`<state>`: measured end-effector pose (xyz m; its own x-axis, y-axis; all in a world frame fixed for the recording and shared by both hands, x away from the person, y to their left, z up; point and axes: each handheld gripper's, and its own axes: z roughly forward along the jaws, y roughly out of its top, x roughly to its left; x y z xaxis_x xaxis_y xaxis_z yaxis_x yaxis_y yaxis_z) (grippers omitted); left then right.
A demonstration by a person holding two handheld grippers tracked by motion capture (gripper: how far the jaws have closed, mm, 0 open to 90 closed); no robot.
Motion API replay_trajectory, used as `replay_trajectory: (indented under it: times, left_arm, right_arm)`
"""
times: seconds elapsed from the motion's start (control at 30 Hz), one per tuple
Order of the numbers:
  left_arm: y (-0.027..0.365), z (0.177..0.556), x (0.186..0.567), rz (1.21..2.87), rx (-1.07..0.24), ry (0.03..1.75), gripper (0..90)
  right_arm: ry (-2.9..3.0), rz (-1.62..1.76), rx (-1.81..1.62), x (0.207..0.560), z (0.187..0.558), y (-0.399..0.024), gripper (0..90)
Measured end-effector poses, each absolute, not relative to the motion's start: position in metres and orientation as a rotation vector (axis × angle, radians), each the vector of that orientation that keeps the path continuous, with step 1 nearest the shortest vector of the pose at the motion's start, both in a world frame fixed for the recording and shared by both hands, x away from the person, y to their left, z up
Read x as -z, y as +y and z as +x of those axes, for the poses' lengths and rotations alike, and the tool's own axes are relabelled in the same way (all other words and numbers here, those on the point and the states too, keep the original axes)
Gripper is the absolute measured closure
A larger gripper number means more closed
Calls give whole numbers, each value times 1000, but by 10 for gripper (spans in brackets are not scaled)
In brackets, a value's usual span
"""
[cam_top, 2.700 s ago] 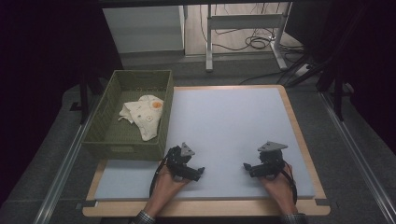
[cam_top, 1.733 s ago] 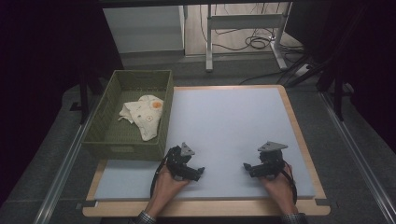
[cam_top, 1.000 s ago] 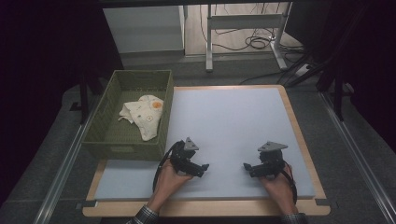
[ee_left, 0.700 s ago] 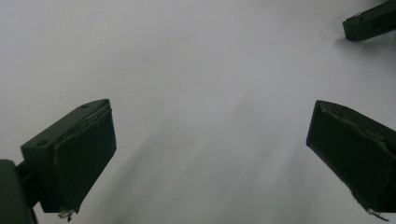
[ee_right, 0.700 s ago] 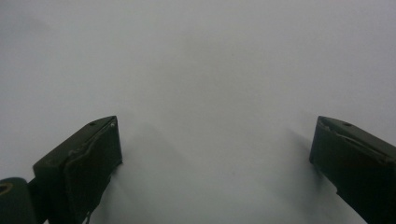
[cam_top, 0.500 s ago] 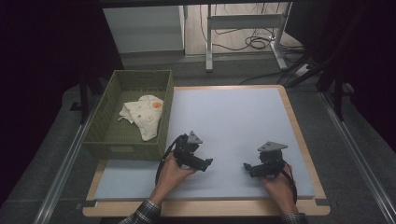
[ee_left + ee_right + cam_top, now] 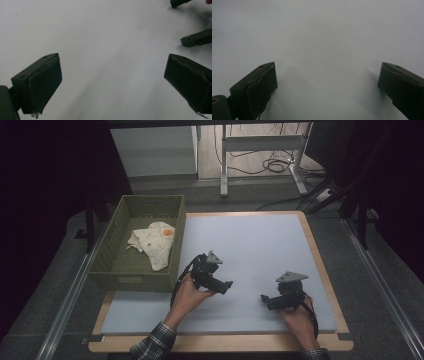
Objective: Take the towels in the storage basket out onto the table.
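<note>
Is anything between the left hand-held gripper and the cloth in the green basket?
Yes: the basket's near right wall stands between the left hand-held gripper and the cloth, which lies inside.

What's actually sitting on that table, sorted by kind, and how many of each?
Green baskets: 1, the basket at the table's left edge.
Cloths: 1, the pale patterned cloth lying inside it.
Hand-held tongs: 2, the left tongs and the right tongs, both wide open and holding nothing.
Pale mats: 1, the mat covering the tabletop.
Total: 5.
</note>
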<state>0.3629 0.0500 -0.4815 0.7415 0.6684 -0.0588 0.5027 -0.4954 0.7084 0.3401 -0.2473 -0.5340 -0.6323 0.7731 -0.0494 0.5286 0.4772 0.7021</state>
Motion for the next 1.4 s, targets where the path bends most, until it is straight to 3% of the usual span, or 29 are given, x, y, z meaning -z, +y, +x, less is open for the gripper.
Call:
replay_trajectory:
  times: [0.73, 1.4]
  left_arm:
    - [54, 413, 443, 2218, -351, 933, 16]
    - [96, 452, 415, 2178, -401, 1048, 15]
  right_arm:
    - [2368, 1094, -943, 534, 340, -247, 22]
    - [2369, 1094, -944, 534, 340, -247, 22]
